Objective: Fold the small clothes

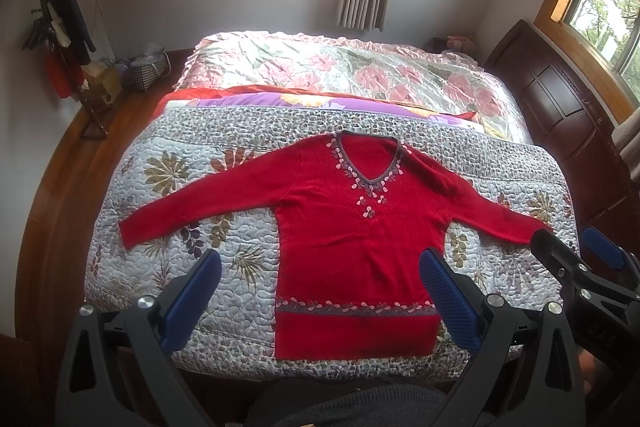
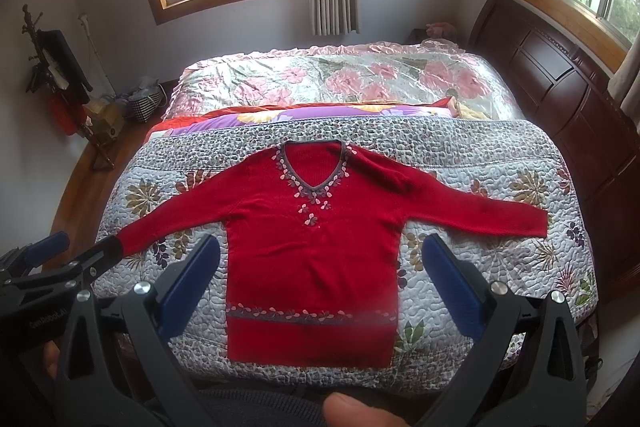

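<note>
Both claws hang wide and empty: our left gripper and our right gripper each show blue pads spread far apart, gripping nothing. Just ahead of them and below lies the red sweater, spread flat and face up on the quilted bedspread, hem toward us, V-neck away, both sleeves stretched out to the sides. In the left wrist view the other claw sits at the right edge, near the cuff of the right sleeve; in the right wrist view its partner sits near the cuff of the left sleeve.

We judge the knit light, soft and limp, likely to sag and stretch rather than hold a shape, though not slippery. We would pinch each sleeve near its cuff, then later the hem corners, taking only the sweater and none of the quilt beneath. Beyond the quilt lie a floral coverlet and a dark headboard.
</note>
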Tool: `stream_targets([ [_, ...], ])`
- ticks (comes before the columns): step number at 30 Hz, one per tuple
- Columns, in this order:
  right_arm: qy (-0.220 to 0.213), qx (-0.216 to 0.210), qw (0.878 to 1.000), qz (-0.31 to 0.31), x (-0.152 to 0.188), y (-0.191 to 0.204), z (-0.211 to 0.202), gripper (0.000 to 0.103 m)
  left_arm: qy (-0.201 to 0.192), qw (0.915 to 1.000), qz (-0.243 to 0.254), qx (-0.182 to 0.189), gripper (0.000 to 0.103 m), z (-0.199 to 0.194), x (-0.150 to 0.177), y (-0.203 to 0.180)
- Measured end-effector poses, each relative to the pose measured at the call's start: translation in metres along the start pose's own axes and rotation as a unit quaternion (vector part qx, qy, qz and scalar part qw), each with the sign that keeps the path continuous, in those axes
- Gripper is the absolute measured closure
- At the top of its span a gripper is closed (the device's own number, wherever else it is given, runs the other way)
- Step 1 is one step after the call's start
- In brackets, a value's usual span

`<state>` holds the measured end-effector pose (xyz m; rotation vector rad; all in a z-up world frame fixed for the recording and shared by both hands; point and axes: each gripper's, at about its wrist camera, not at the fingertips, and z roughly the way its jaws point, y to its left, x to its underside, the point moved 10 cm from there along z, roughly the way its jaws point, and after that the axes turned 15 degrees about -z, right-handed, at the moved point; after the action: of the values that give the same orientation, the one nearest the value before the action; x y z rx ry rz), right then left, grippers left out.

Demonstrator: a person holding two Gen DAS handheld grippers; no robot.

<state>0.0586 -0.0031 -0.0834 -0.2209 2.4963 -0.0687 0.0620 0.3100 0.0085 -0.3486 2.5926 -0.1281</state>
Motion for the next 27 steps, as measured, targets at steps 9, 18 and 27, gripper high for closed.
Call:
stream_targets([
  [9, -0.001, 0.000, 1.000, -0.001, 0.0003, 0.0008, -0.0006, 0.003, -0.001, 1.0000, -0.002, 0.000, 0.004, 0.0004, -0.0003, 0.0006],
  [18, 0.001, -0.001, 1.000, -0.001, 0.0001, 0.0028, -0.0016, 0.003, 0.000, 1.0000, -0.002, 0.000, 0.004, 0.0003, -0.0006, 0.0019],
  [27, 0.001, -0.001, 1.000, -0.001, 0.0002, 0.0037, -0.0013, 0.003, 0.000, 1.0000, -0.003, 0.000, 0.004, 0.0005, -0.0002, 0.0021],
])
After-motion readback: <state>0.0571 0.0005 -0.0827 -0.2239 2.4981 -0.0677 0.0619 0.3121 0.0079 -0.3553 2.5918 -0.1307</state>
